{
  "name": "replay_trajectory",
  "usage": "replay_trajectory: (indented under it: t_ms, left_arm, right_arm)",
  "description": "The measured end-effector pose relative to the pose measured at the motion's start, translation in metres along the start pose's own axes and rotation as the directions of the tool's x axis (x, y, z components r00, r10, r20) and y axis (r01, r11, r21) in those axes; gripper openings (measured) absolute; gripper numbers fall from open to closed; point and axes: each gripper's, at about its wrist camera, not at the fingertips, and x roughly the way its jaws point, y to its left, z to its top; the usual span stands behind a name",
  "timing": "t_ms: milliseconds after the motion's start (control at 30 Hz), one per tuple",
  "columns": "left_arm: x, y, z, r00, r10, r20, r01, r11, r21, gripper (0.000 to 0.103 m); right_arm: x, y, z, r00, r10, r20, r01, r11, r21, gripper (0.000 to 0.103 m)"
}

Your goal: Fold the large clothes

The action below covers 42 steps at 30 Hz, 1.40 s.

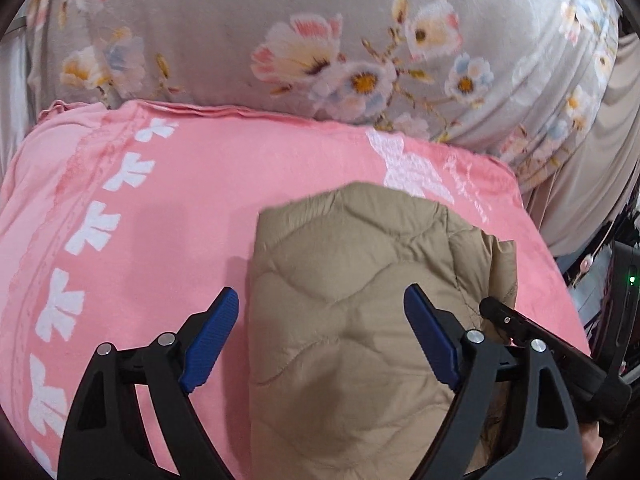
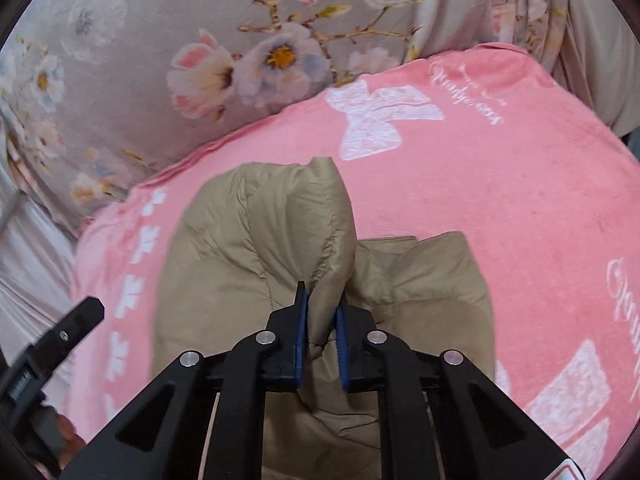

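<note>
A tan quilted jacket (image 1: 344, 288) lies folded on a pink blanket (image 1: 160, 208). My left gripper (image 1: 320, 300) is open, its blue pads straddling the jacket's near part without closing on it. My right gripper (image 2: 322, 308) is shut on a raised fold of the same jacket (image 2: 280, 240) and holds it pinched up above the bundle. The right gripper's black frame (image 1: 532, 336) shows at the right edge of the left wrist view. The left gripper's finger (image 2: 68, 332) shows at the left edge of the right wrist view.
The pink blanket (image 2: 500, 200) with white bows covers the bed. A grey floral quilt (image 1: 280, 40) lies behind it, also in the right wrist view (image 2: 160, 40). Beige fabric (image 1: 592, 168) hangs at the right. Dark equipment with a green light (image 1: 632, 280) stands beyond the right edge.
</note>
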Motion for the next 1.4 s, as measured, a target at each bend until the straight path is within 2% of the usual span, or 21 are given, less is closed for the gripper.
replay_trajectory:
  t_ms: [67,200,533,800,1400]
  left_arm:
    - [0.021,-0.013,-0.009,0.999,0.021,-0.032,-0.02,1.0,0.023,0.075]
    - [0.048,-0.027,-0.023,0.996,0.062,-0.059,-0.059,0.997,0.051,0.076]
    - [0.081,-0.049,-0.045,0.986,0.164,-0.002,-0.163,0.98,0.113,0.084]
    - [0.093,-0.047,-0.051,0.984,0.177,0.006,-0.177,0.977,0.118,0.09]
    - [0.108,-0.048,-0.058,0.978,0.207,0.034,-0.21,0.969,0.128,0.093]
  right_arm:
    - [0.009,-0.011,-0.008,1.0,-0.015,0.01,0.015,1.0,-0.018,0.011]
    - [0.024,-0.025,-0.023,0.999,-0.04,0.031,0.041,0.998,-0.048,0.015]
    - [0.05,-0.033,-0.041,0.993,-0.064,0.097,0.072,0.993,-0.088,0.018]
    - [0.057,-0.038,-0.046,0.992,-0.051,0.113,0.06,0.995,-0.078,0.019]
    - [0.061,-0.039,-0.049,0.991,-0.046,0.125,0.055,0.996,-0.072,0.019]
